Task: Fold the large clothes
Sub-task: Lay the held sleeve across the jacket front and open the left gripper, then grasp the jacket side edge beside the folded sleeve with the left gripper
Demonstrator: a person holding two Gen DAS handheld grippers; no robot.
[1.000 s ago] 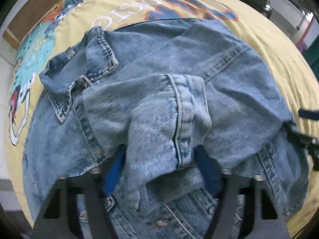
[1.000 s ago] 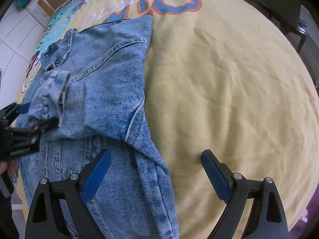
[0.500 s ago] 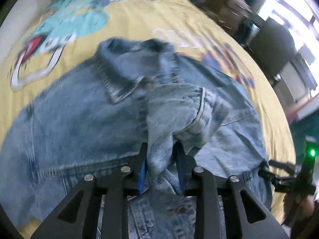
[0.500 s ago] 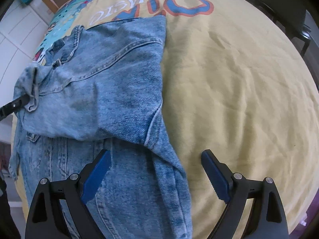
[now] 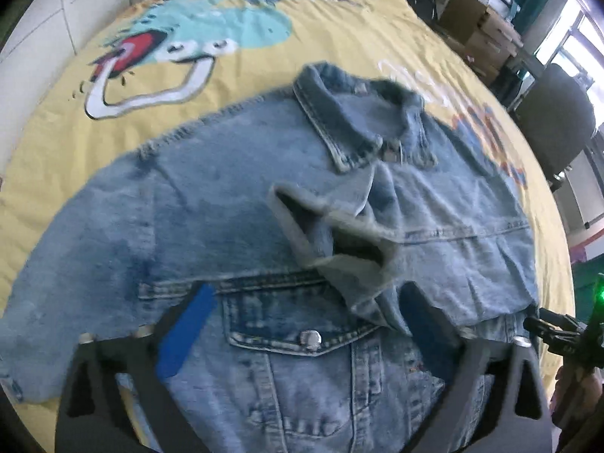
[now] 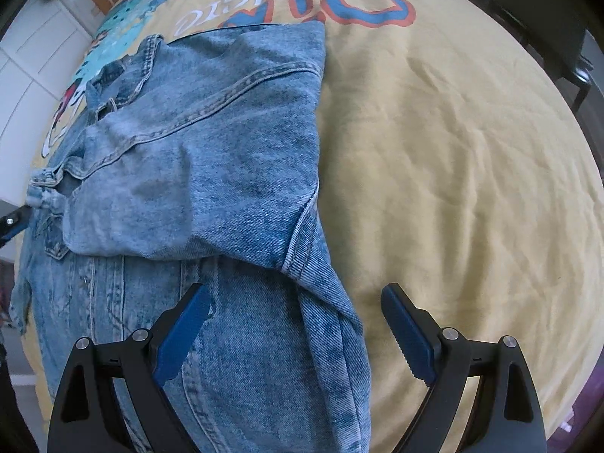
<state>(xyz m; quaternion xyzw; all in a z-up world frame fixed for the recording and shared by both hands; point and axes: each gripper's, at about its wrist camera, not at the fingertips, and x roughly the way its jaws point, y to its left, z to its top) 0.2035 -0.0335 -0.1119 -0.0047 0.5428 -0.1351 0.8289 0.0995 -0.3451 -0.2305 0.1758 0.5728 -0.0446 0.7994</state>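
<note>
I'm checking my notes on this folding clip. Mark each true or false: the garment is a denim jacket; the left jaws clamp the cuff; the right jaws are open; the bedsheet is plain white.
1. True: it is a denim jacket.
2. False: the left gripper has just been opening; its jaws stand apart and the sleeve cuff lies free between them.
3. True: the right gripper is open, empty.
4. False: the bedsheet is yellow with cartoon prints.

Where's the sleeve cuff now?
In the left wrist view, the sleeve cuff lies on the denim jacket chest, below the collar, between the open left gripper fingers.
</note>
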